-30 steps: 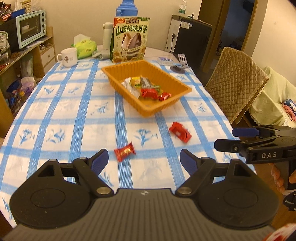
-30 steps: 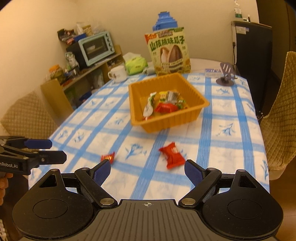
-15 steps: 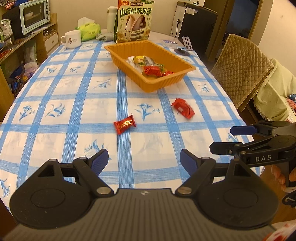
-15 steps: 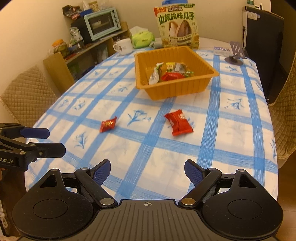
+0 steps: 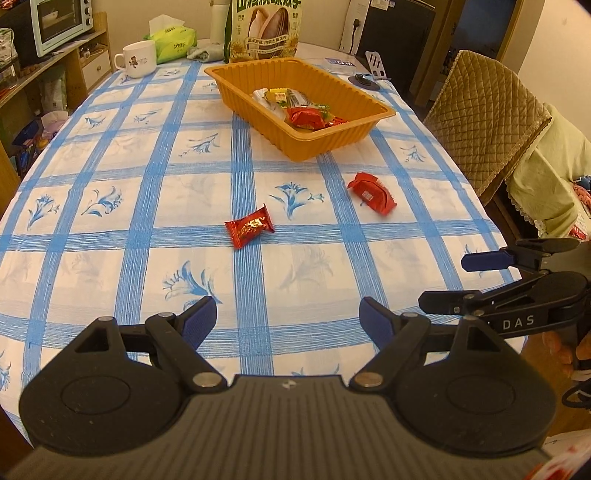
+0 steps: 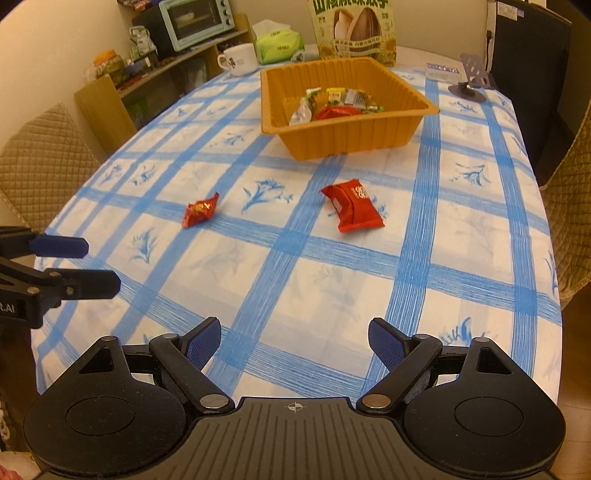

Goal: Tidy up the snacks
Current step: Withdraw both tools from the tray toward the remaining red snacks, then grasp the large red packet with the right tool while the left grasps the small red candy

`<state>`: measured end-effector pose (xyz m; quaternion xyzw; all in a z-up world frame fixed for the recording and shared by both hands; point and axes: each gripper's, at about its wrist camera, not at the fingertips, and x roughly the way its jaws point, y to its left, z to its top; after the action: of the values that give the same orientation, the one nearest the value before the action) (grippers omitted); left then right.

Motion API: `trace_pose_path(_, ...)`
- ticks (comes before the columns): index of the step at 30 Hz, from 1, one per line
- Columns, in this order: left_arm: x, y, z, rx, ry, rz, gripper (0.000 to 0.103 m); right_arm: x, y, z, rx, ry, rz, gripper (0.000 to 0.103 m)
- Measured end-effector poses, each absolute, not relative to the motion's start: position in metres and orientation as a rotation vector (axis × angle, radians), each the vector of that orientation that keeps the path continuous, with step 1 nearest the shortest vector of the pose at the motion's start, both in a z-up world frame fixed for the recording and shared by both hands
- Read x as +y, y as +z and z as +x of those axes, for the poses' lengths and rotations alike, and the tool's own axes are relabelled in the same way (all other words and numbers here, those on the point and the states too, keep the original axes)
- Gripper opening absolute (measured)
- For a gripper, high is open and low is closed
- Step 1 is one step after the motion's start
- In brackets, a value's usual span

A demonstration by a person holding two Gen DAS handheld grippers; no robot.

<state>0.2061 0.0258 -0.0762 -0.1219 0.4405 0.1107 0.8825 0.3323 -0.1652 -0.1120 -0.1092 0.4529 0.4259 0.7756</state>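
An orange tray (image 5: 332, 138) (image 6: 354, 138) on the blue-checked tablecloth holds several wrapped snacks. A small red candy (image 5: 250, 230) (image 6: 199, 213) lies loose on the cloth in front of it. A larger red snack pack (image 5: 371, 192) (image 6: 352, 210) lies to the candy's right. My left gripper (image 5: 286, 326) is open and empty above the near table edge, well short of the candy. My right gripper (image 6: 293, 339) is open and empty, well short of the red pack. Each gripper shows at the edge of the other's view.
A sunflower-seed bag (image 5: 264, 29), a white mug (image 5: 138, 59) and a green tissue pack (image 5: 170, 40) stand at the table's far end. A phone stand (image 6: 471, 83) sits far right. Quilted chairs (image 5: 480, 122) (image 6: 40, 158) flank the table; a shelf with a toaster oven (image 6: 195, 20) stands left.
Both cameras have tilted down and moved in toward the table, so the loose candy and red pack sit closer and higher in view. Both grippers stay open.
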Motion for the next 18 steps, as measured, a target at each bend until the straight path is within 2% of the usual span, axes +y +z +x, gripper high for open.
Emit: trace_pose_path(18,0.057,-0.090,0.213,0.933,0.271,-0.244,0.081,-0.142,-0.130,0.354,0.967,0.874,-0.277,0.086)
